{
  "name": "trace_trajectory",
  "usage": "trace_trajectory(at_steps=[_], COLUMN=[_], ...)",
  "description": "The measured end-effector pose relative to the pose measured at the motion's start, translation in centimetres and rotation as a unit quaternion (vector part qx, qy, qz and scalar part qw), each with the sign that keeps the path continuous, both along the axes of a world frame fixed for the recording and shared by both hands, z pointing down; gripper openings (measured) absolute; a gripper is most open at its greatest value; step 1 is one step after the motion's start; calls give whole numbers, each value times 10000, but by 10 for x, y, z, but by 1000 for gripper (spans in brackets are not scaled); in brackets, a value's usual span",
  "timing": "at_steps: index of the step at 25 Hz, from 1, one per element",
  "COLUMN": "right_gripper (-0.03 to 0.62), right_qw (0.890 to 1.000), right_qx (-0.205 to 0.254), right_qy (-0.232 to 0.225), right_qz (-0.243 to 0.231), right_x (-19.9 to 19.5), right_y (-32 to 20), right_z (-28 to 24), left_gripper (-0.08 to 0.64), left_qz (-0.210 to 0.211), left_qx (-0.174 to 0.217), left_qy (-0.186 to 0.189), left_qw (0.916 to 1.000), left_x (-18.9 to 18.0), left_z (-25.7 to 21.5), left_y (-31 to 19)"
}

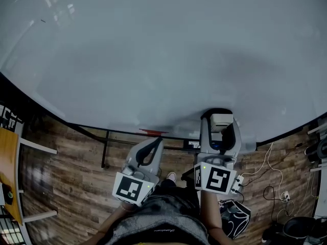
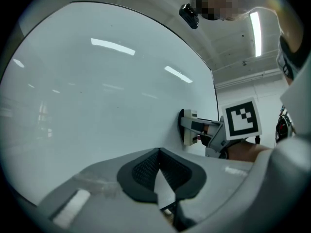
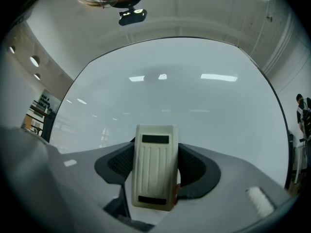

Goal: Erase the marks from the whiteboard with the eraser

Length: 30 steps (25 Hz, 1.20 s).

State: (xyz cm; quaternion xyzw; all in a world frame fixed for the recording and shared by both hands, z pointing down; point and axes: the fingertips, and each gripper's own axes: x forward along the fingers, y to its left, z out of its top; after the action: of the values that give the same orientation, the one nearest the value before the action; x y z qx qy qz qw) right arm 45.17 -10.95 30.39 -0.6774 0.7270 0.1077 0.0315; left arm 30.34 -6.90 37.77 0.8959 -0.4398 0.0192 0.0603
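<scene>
The whiteboard (image 1: 153, 55) fills the upper head view, and I see no clear marks on it, only light reflections. My right gripper (image 1: 220, 125) is shut on a cream eraser (image 1: 221, 119) with a black felt face, which is pressed against the board's lower right part. In the right gripper view the ribbed eraser (image 3: 154, 171) stands upright between the dark pads, with the board (image 3: 170, 96) just ahead. My left gripper (image 1: 153, 143) hangs lower, off the board, shut with nothing in it. The left gripper view shows its pads (image 2: 146, 171) meeting and the eraser (image 2: 186, 126) against the board (image 2: 97, 91).
Below the board's bottom edge a red object (image 1: 153, 131) lies on the ledge, and a black stand leg (image 1: 104, 149) goes down to the wooden floor (image 1: 71, 182). White cables (image 1: 271, 175) and a dark bag (image 1: 235, 216) lie at the right. An orange desk (image 1: 7, 172) stands at the left.
</scene>
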Motion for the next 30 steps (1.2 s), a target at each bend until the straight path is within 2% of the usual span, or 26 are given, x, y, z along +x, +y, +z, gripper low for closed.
trace_trajectory(at_steps=[8, 19, 24, 30], right_gripper=[265, 265, 265, 265], right_qw=[9998, 9996, 9996, 9998], right_qx=[51, 126, 125, 103], right_qy=[-6, 98, 110, 121], right_qz=[179, 220, 227, 110], right_x=[-81, -183, -252, -274], right_y=[1, -11, -17, -19], right_z=[-7, -9, -3, -1], left_gripper=[-2, -2, -2, -2], left_qz=[59, -35, -167, -280], left_qx=[88, -100, -27, 49], left_qy=[-12, 153, 89, -112], left_qw=[9999, 9998, 9998, 9995], left_x=[-90, -193, -265, -284], left_z=[-4, 4, 10, 11], left_y=[0, -7, -10, -9])
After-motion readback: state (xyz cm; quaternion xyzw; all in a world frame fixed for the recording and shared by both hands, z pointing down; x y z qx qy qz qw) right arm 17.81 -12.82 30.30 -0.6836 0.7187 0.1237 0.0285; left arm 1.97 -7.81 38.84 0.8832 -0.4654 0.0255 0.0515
